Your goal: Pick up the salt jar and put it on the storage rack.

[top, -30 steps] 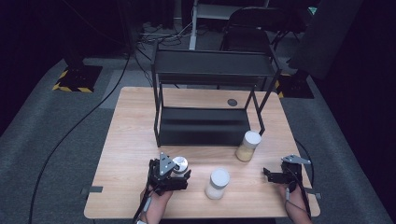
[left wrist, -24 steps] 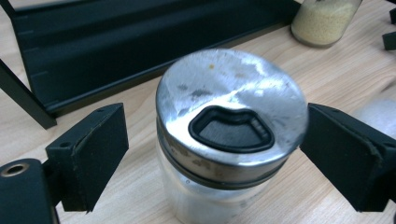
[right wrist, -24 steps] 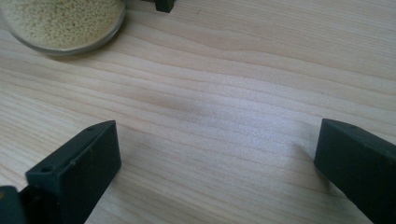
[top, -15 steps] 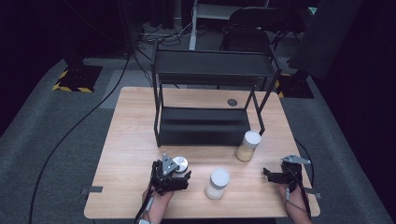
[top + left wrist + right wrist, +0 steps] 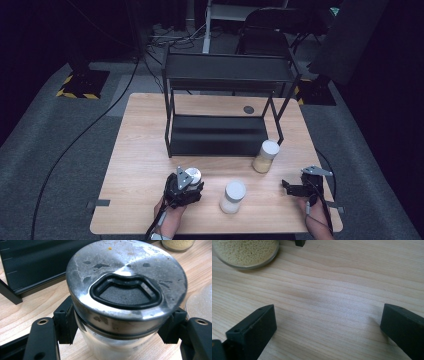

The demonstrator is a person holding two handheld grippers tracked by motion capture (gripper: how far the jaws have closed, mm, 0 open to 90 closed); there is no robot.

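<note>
Your left tool [image 5: 186, 186] has just squeezed in: a moment ago its jaws stood wide around the silver-lid jar [image 5: 126, 293], and now they pinch it just under the lid. Nothing else on the counter [image 5: 145, 150] has moved. The jar stands upright near the front left of the counter, in front of the black shelf [image 5: 227, 107]. Your right tool [image 5: 292, 187] rests near the front right with its jaws spread and only bare wood between them.

So the grab looks done, but the jar is not yet lifted. Two more jars wait: the white-lid jar [image 5: 233, 196] just beside your left tool, and the grain jar [image 5: 265, 156] by the shelf's right leg. The shelf holds no jars, so I think most of the work is left.
</note>
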